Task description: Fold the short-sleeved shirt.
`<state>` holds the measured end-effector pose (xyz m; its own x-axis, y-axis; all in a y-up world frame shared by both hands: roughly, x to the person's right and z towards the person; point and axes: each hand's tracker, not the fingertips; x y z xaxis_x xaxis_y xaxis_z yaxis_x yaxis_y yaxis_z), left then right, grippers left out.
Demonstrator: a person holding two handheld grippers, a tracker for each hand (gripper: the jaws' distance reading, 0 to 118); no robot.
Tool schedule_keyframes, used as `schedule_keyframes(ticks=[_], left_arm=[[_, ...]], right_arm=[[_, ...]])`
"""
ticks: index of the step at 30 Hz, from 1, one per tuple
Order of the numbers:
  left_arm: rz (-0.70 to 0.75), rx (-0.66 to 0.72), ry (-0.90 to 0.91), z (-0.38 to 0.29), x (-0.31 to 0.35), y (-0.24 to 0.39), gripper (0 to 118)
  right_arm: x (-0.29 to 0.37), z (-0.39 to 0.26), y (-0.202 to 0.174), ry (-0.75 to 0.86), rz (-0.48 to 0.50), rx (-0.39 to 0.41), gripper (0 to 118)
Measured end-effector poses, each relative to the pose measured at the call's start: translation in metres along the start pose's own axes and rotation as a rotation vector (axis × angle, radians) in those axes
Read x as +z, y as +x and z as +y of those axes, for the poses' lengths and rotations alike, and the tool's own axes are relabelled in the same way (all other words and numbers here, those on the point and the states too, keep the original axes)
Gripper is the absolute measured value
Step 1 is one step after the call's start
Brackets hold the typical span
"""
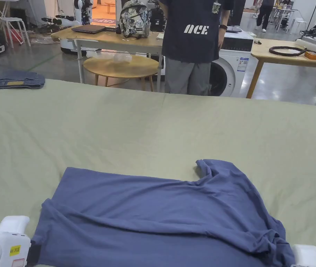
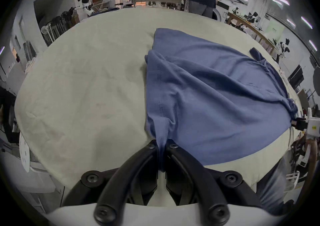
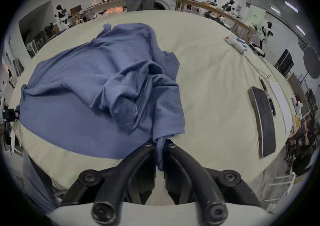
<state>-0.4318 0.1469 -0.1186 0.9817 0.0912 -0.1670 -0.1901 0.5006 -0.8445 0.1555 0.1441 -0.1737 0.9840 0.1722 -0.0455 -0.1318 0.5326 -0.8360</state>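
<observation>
Across from me a person stands in a dark T-shirt (image 1: 192,31) with white block letters on the front that read "ACE"; the same print shows on it in my left and right gripper views, too warped there to read cleanly. The yellow sticker (image 1: 15,250) on my left gripper and the label (image 1: 242,64) on the washing machine are too small to make out.

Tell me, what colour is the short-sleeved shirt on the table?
Plain slate blue short-sleeved shirt, clearest in the head view.
</observation>
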Motion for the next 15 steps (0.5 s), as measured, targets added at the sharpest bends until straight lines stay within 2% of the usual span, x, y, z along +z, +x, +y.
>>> schedule_keyframes(ticks=[2,3,4,6,10,13,15], left_arm=[[-0.03,0.047,0.014,0.006,0.009,-0.001,0],[-0.033,0.057,0.034,0.009,0.015,0.0,3],[-0.019,0.066,0.082,0.014,0.02,-0.001,11],[-0.016,0.047,0.149,0.024,0.032,0.003,14],[-0.028,0.009,0.295,0.045,0.047,0.017,33],[0.012,-0.05,0.403,0.055,0.053,0.037,33],[0.039,-0.095,0.487,0.058,0.056,0.05,33]], right_arm=[[0.01,0.007,0.0,0.021,-0.053,0.014,51],[0.019,0.011,0.001,0.048,-0.05,0.011,61],[0.031,0.016,-0.001,0.085,-0.058,0.009,65],[0.052,0.027,-0.006,0.162,-0.057,-0.007,65],[0.078,0.049,-0.025,0.318,0.013,-0.03,65],[0.083,0.062,-0.052,0.414,0.041,-0.034,65],[0.084,0.067,-0.066,0.474,0.088,-0.071,65]])
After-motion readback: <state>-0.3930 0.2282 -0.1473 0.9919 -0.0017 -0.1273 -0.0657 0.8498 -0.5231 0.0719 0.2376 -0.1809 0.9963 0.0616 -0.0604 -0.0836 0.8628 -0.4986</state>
